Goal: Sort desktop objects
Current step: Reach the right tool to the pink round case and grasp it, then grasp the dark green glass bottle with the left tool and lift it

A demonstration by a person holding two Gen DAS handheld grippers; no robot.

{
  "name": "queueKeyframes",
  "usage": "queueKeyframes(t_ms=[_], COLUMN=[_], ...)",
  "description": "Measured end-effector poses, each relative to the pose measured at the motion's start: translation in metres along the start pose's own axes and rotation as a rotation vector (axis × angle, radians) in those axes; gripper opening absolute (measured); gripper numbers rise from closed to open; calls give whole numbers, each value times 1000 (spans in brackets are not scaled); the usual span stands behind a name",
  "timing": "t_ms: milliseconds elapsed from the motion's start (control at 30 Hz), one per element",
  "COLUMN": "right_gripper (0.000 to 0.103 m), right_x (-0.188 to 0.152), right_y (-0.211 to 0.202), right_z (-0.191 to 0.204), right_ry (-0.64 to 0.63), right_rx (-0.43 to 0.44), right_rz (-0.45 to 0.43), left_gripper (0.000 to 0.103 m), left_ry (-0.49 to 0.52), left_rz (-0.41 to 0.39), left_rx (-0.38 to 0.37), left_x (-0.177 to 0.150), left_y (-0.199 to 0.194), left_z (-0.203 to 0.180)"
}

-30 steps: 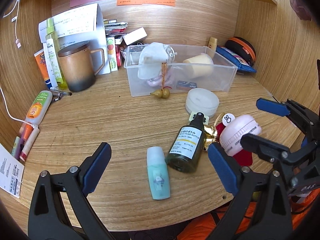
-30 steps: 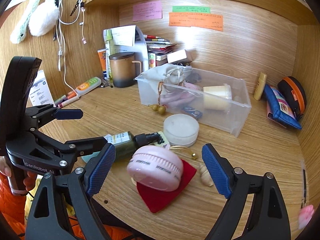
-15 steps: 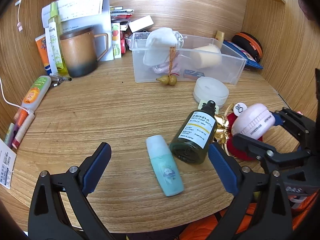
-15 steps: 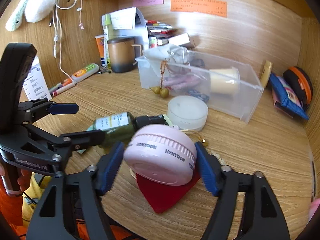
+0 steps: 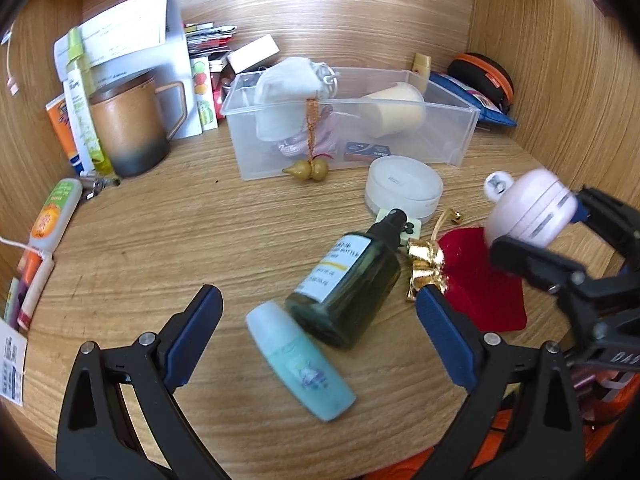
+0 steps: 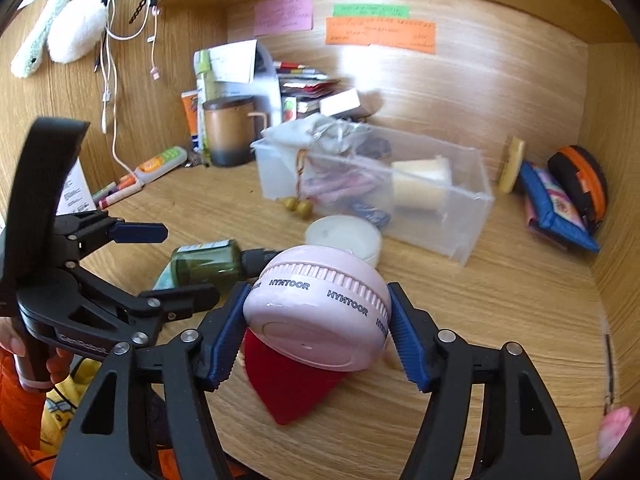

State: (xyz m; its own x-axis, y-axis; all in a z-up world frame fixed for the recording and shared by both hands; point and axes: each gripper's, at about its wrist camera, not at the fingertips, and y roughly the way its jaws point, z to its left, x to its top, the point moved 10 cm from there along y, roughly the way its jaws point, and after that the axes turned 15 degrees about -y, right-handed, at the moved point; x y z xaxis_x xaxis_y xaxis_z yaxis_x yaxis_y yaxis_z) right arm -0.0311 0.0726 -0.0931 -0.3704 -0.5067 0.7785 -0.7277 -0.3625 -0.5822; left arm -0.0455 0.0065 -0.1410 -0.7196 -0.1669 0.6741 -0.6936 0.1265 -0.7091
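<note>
My right gripper [image 6: 316,332] is shut on a pink round case [image 6: 320,320] marked HYNTOOR, its blue pads pressing both sides. The case hangs tilted just above a red pouch [image 6: 288,384]. In the left wrist view the same case [image 5: 528,212] shows at the right, over the pouch [image 5: 484,280]. My left gripper [image 5: 316,336] stands open low over the desk. A dark green pump bottle [image 5: 348,280] and a teal tube [image 5: 300,360] lie between its fingers, untouched.
A clear plastic bin [image 5: 448,136] holding a white cloth bag and a cream cup stands behind. A white round jar [image 5: 404,188], a gold bow [image 5: 424,268] and a gourd charm [image 5: 306,169] lie nearby. A brown mug [image 5: 128,128] and tubes line the left wall.
My right gripper has closed on the pink case and raised it off the red pouch. The left gripper has come closer to the green bottle and the teal tube.
</note>
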Motion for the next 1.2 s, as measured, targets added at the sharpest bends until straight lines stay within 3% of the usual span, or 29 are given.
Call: queueKeyframes(t_ms=[300,333,433,667,1200], right_gripper=[63,63,63,63,63], right_x=[-8,-8,-10,-9,3], right_y=[-4,-4,-4,-3,-5], right_z=[-27,-29,-31,-33,-56], right_ry=[70,72,78,76,84], right_rx=[-24,-24,-20,-16,-37], right_rz=[9,10,9,6,-16], left_gripper=[98,96,75,61,61], left_ry=[30,35,53,43,2], left_rz=[-30,-34,-6,28,-46], left_rx=[17,18,10,-12,-31], left_x=[7,8,4,0,28], left_y=[13,13,18,28,13], left_z=[-7,-7,-11,-12,-7])
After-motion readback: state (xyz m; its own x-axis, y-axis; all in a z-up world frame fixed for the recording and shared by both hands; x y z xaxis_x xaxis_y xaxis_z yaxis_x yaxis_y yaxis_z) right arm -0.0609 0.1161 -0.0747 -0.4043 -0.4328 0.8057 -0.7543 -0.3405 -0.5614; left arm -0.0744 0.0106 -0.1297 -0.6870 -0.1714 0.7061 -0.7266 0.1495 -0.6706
